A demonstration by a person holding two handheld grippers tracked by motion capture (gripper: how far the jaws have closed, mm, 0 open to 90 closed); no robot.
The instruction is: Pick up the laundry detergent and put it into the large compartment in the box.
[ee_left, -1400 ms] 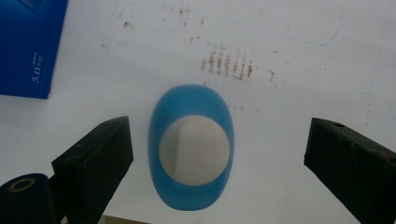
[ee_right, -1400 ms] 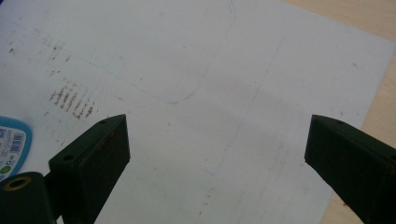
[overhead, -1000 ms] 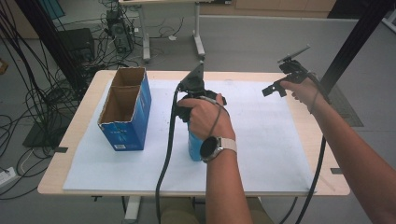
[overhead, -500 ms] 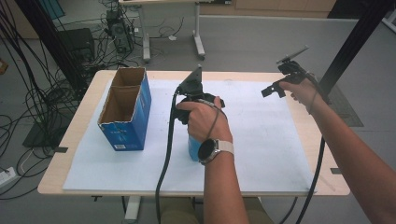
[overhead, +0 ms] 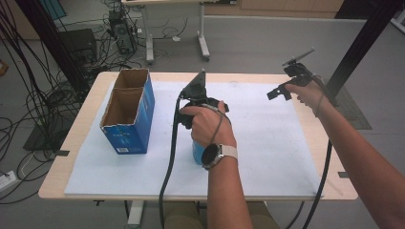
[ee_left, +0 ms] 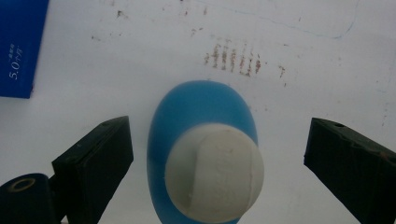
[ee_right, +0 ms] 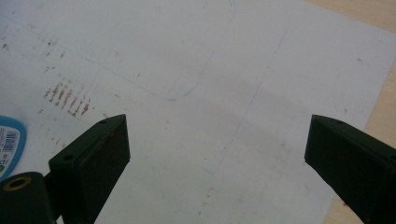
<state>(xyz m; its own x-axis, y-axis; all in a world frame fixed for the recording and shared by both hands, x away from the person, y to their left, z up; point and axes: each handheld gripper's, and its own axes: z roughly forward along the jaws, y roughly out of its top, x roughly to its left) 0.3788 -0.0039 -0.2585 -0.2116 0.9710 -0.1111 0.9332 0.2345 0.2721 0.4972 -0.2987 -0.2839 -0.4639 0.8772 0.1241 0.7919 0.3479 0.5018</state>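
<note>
We have the left tongs (ee_left: 215,154) hanging right over the blue bottle (ee_left: 201,116), jaws spread wide on either side of its white cap (ee_left: 214,173) and touching nothing. The bottle stands upright on the white sheet (overhead: 267,143) that covers the counter (overhead: 329,157), near the front middle, well apart from the blue carton (overhead: 128,114) with its open top over on the left. In the high view our left hand (overhead: 206,125) sits above the bottle and hides most of it.

Over on the far right, our right tongs (overhead: 278,91) are held up off the sheet, also gaping open with nothing between them; their own view looks down on bare sheet with just a sliver of the bottle's label at the edge.

So we judge this as the approach to a grasp. Next we'd need to drop the left tongs lower so the jaws bracket the bottle's body below the cap, then close squarely, since the rounded sides could slip. The carton looks the likely destination.
</note>
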